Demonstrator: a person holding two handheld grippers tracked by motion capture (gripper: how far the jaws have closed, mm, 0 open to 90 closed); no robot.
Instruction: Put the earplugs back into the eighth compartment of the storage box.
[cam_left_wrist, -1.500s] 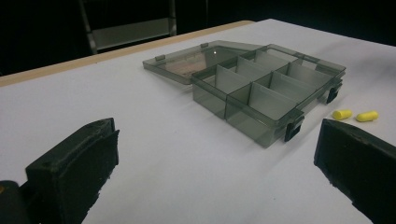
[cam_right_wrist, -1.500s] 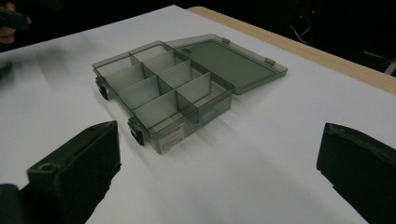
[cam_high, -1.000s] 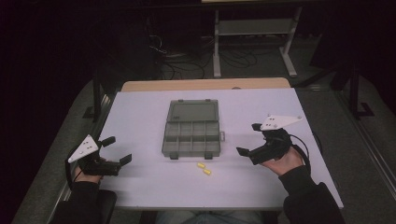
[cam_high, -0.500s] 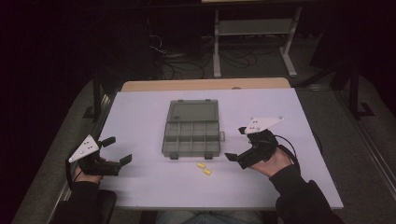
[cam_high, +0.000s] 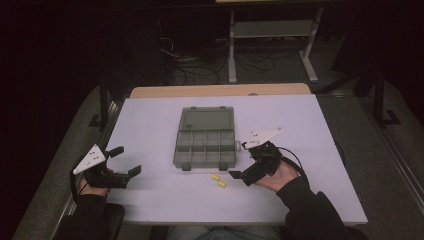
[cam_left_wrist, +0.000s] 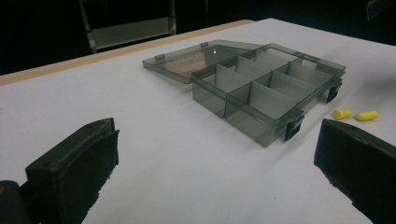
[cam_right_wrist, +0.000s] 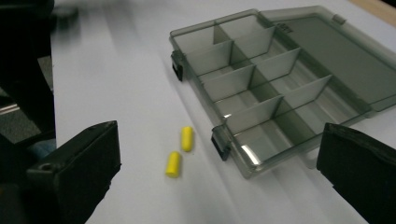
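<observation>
A smoky grey compartment box (cam_high: 206, 143) lies open in the middle of the white table (cam_high: 150, 125), its lid folded flat behind it; its compartments (cam_right_wrist: 261, 100) look empty. Two yellow earplugs (cam_high: 218, 180) lie just in front of the box, also seen as earplugs (cam_right_wrist: 180, 151) and earplugs (cam_left_wrist: 355, 114). My right gripper (cam_high: 240, 160) is open, just right of the earplugs beside the box's front right corner. My left gripper (cam_high: 125, 161) rests open at the table's left front, far from the box.
A wooden table edge (cam_high: 220, 90) runs behind the white surface. Beyond it stand a metal shelf frame (cam_high: 272, 30) and cables (cam_high: 195, 70) on the dark floor. Bare white table lies left of the box and along the front.
My right gripper has moved left and toward the front, closing in on the earplugs and the box's front right corner. The left gripper has stayed still.
</observation>
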